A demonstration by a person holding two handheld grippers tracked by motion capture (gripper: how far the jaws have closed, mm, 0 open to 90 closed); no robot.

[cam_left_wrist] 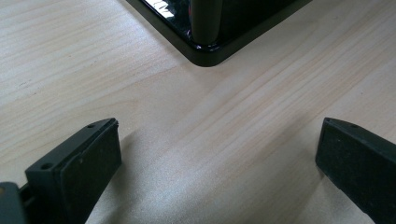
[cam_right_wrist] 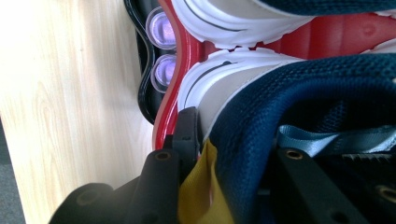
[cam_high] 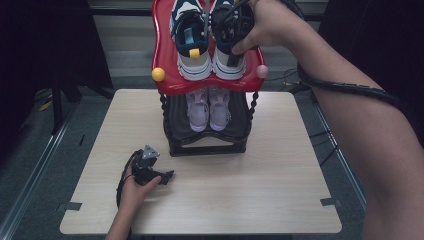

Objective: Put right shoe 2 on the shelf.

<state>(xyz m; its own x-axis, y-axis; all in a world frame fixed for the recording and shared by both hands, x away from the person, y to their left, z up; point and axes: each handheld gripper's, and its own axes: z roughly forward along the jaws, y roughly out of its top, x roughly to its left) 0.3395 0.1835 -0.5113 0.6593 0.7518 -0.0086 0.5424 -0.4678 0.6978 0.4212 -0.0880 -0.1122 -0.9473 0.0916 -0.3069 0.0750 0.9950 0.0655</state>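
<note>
Two navy and white sneakers stand side by side on the red top shelf [cam_high: 162, 45] of a small shoe rack. My right gripper [cam_high: 231, 47] comes down onto the right sneaker [cam_high: 229, 62] and is shut on its heel collar. In the right gripper view the navy collar [cam_right_wrist: 261, 107] and a yellow pull tab [cam_right_wrist: 201, 191] sit between the jaws of the right gripper [cam_right_wrist: 238, 144]. The left sneaker [cam_high: 192, 62] stands free beside it. My left gripper [cam_high: 165, 176] lies on the table in front of the rack, open, with bare wood between the jaws of the left gripper [cam_left_wrist: 219, 149].
A pair of lilac shoes [cam_high: 209, 107] sits on the rack's black lower shelf [cam_high: 175, 125]. A yellow knob [cam_high: 158, 74] and a pink knob [cam_high: 262, 71] mark the red shelf's front corners. The rack's black base corner [cam_left_wrist: 205, 51] lies just beyond the left jaws. The wooden table [cam_high: 280, 175] stretches around it.
</note>
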